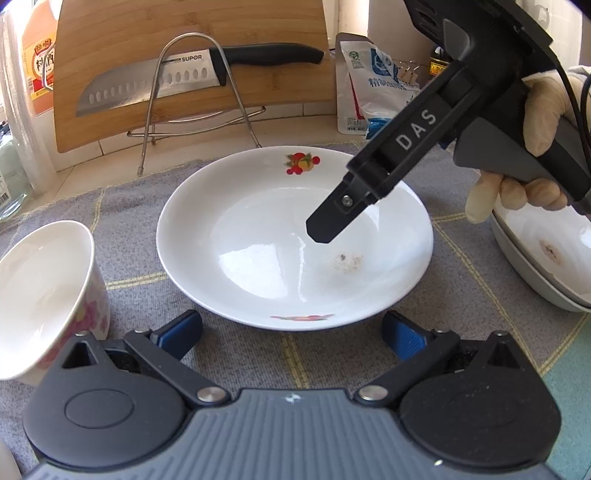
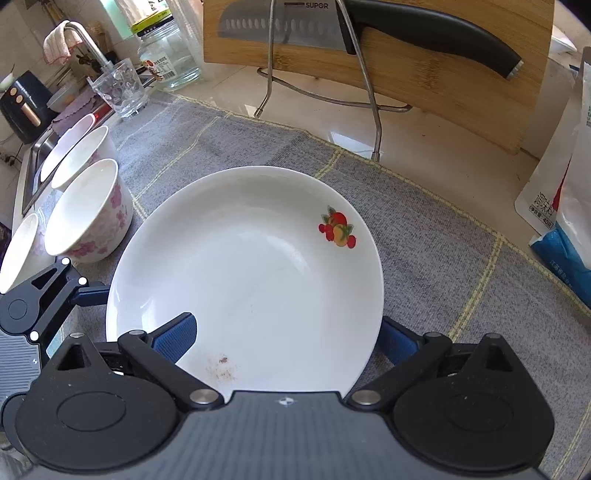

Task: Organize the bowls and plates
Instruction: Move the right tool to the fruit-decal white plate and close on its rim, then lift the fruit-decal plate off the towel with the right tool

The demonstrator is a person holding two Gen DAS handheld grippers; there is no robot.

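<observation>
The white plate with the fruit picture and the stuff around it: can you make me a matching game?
1. white plate with fruit picture
2. black-handled knife
3. white bowl with pink flowers
4. clear drinking glass

A. beside the plate
B. near the tap
C. on the grey cloth, between blue gripper pads
D. on the wooden board

Pairs: 1-C, 2-D, 3-A, 4-B

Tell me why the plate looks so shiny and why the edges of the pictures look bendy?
In the left wrist view, bright window light glares off the fruit-patterned plate in white patches, while the right claw hovers sharp above it. In the right wrist view, the fisheye lens curves the cutting board and the grey mat; sunlight glints on the counter.
</observation>
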